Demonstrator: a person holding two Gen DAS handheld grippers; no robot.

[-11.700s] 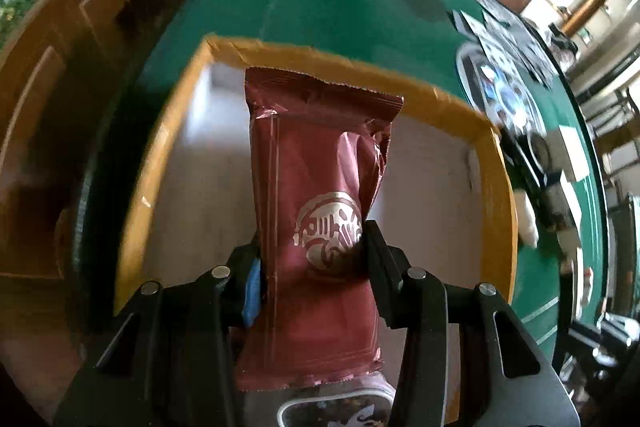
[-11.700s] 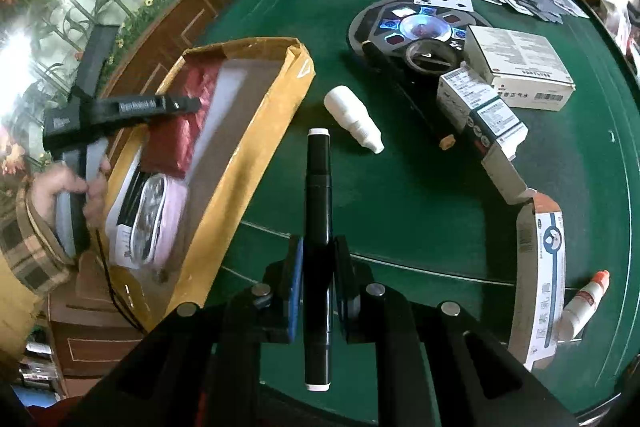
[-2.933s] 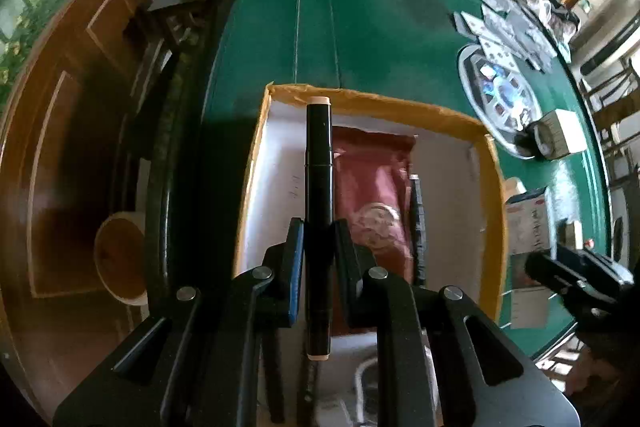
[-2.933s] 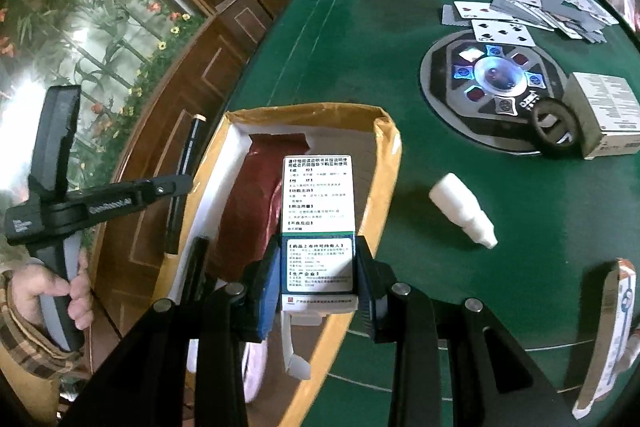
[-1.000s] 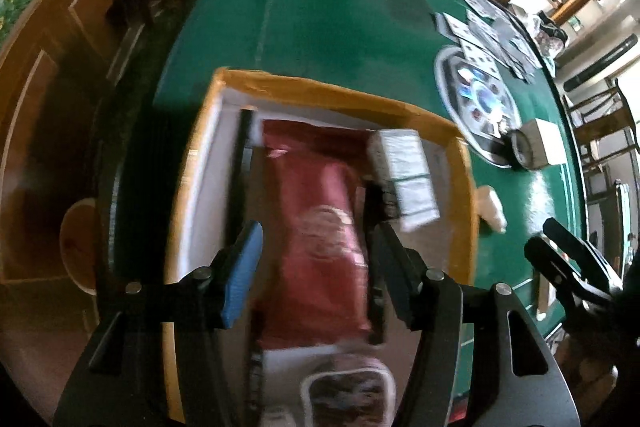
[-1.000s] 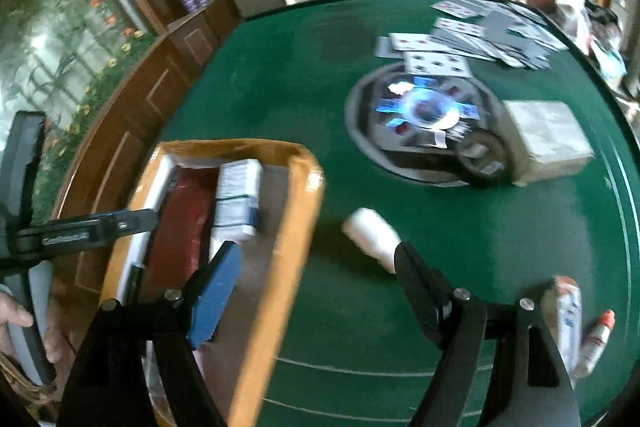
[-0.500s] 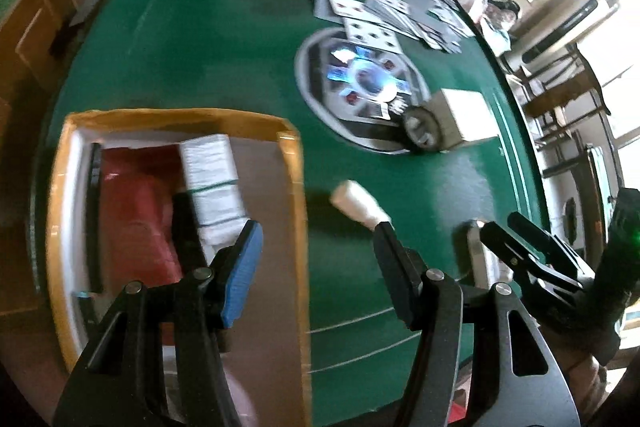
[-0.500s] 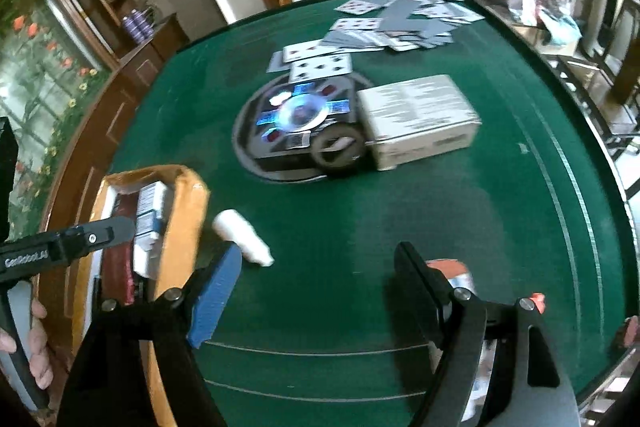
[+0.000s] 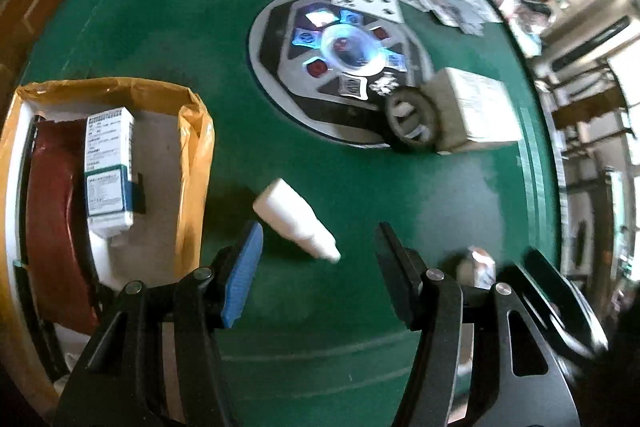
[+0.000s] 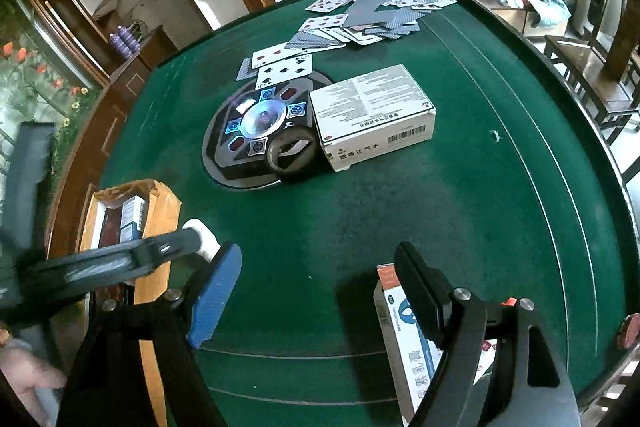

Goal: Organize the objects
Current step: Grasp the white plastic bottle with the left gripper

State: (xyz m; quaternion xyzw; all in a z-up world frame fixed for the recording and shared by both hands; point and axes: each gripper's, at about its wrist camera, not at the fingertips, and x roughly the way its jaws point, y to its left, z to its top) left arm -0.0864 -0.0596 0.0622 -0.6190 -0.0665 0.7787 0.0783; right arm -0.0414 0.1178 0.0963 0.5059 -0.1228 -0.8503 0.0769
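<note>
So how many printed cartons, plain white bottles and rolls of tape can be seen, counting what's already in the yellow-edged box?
Printed cartons: 3 (large carton, small carton inside the yellow-edged box, blue-printed carton at the near table edge)
Plain white bottles: 1 (white bottle)
Rolls of tape: 1 (tape roll)
Total: 5

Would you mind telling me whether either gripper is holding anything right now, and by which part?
Nothing is held: the left gripper and right gripper are both open and empty.
</note>
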